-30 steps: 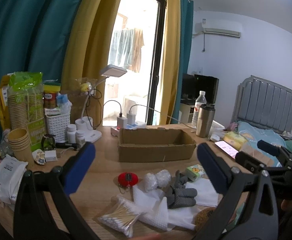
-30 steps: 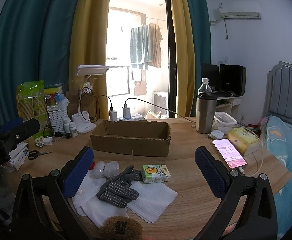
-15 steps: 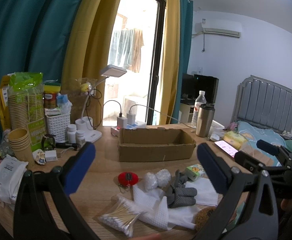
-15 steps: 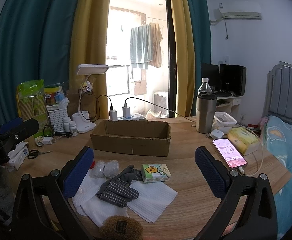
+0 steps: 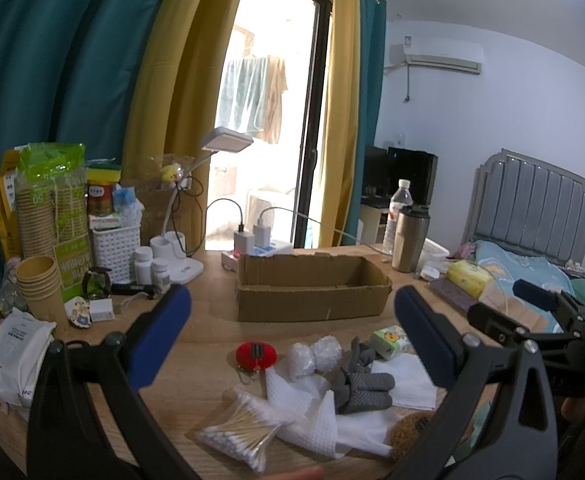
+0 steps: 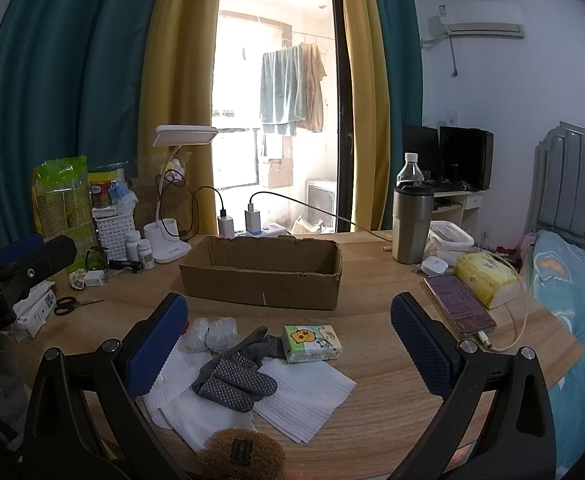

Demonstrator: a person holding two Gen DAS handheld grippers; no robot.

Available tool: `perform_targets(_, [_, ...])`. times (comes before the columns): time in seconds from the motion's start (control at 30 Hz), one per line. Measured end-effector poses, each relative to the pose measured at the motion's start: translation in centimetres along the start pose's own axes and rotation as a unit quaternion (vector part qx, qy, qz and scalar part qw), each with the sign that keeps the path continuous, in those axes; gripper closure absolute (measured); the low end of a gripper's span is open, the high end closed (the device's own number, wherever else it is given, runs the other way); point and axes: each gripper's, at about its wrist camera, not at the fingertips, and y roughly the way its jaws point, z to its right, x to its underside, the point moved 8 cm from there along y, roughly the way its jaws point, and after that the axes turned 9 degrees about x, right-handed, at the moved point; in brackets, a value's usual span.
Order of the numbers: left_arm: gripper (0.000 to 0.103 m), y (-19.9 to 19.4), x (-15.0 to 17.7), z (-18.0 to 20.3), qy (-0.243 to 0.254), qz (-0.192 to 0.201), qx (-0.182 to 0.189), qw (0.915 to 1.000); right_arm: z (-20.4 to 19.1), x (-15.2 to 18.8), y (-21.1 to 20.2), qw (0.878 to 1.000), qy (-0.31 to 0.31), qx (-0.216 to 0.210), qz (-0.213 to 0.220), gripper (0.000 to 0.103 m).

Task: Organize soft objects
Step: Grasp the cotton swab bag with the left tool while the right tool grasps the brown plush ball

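Hovering above the glove (image 6: 234,376), both jaws gape wide, empty.

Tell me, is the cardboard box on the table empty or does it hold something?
Seemingly empty: the cardboard box shows only bare inner walls; its floor is hidden behind the front wall.
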Motion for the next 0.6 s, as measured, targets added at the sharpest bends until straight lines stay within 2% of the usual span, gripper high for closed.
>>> perform_targets(0.3, [0.0, 0.5, 1.5, -0.6, 0.001, -0.023, -0.009, 0.9997, 0.0, 1.6, 0.3, 1.0, -0.018, 0.002, -0.017, 0.0])
perform_targets(0.6, [0.0, 2.3, 5.5, -1.6, -0.003, -0.086, -0.01, 0.9963, -1.2, 6.6, 2.0, 0.995, -0.051, -0.013, -0.085, 0.0])
